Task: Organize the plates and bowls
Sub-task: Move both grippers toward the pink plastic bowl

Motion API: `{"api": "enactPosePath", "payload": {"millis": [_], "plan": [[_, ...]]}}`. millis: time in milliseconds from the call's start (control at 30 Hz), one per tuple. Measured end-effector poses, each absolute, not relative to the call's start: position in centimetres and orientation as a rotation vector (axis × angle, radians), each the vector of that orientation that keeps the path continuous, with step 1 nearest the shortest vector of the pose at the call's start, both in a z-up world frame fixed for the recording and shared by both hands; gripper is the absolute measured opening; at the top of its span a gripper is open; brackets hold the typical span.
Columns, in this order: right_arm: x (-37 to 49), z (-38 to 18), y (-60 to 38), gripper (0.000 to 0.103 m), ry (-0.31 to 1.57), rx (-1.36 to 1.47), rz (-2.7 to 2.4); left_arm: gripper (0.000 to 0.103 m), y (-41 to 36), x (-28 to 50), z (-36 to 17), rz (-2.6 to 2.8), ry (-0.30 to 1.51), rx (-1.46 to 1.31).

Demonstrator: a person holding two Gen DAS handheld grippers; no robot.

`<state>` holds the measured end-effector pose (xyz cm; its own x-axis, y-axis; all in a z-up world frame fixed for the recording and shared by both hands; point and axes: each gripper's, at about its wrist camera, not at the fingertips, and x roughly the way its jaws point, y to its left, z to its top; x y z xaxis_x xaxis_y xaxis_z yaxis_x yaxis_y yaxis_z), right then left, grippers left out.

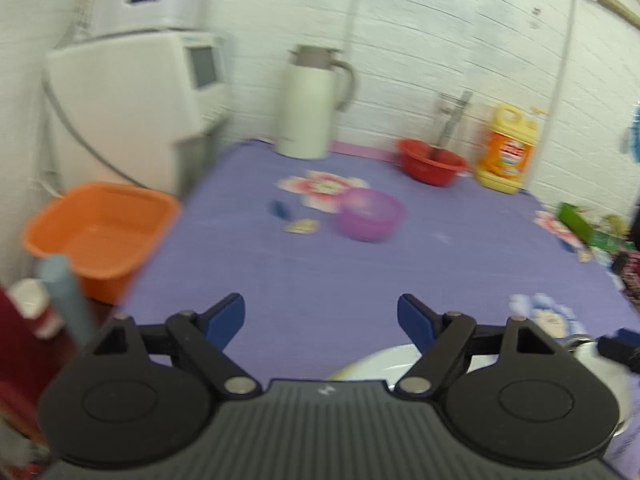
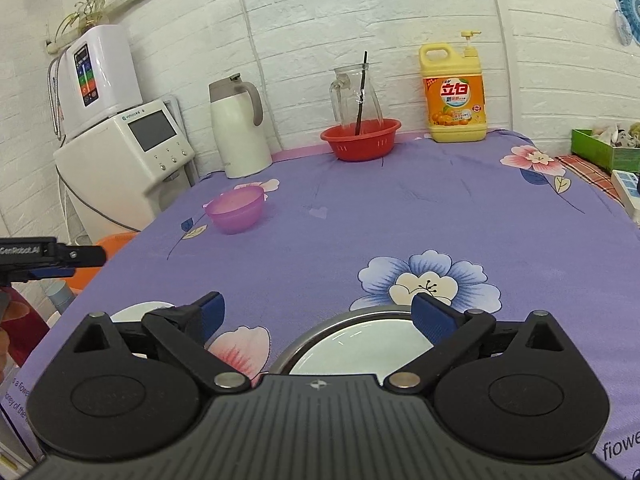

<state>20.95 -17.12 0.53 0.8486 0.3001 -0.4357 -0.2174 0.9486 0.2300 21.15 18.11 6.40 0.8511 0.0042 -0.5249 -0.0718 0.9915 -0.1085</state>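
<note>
A purple bowl (image 1: 369,214) (image 2: 236,210) stands on the purple flowered tablecloth (image 2: 400,216), toward the far left. My left gripper (image 1: 320,322) is open and empty above the near table edge, with a white plate (image 1: 380,362) just under its right finger. My right gripper (image 2: 318,318) is open and empty over a metal-rimmed plate (image 2: 356,346) at the near edge. The white plate (image 2: 140,312) shows behind its left finger. The left gripper's side (image 2: 48,258) enters the right wrist view at the left.
A red basket (image 2: 362,138) with a glass jug (image 2: 354,94), a white thermos (image 2: 238,128) and a yellow detergent bottle (image 2: 454,92) line the back wall. An orange basin (image 1: 100,236) and white appliances (image 2: 124,152) stand left of the table. A green box (image 2: 606,148) is at right.
</note>
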Motion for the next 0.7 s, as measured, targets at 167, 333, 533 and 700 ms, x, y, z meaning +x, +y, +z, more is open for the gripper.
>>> {"api": "enactPosePath", "payload": {"millis": [167,333,533,700], "plan": [[21.1,1.1,-16.5,0.103,0.469,0.178,0.315,0.08,25.7,17.3,9.4,0.301,0.485,-0.051],[22.0,2.1,-15.6,0.103,0.458,0.171,0.364,0.08,32.1,14.4,13.8,0.527,0.349,-0.057],[24.4,5.7,-14.6,0.103,0.373,0.146,0.416,0.08,31.4,16.7,13.6,0.448,0.316,-0.154],[29.4,7.7,-12.3,0.103,0.36,0.061,0.415,0.08,28.1,24.5,9.4,0.316,0.381,-0.322]]}}
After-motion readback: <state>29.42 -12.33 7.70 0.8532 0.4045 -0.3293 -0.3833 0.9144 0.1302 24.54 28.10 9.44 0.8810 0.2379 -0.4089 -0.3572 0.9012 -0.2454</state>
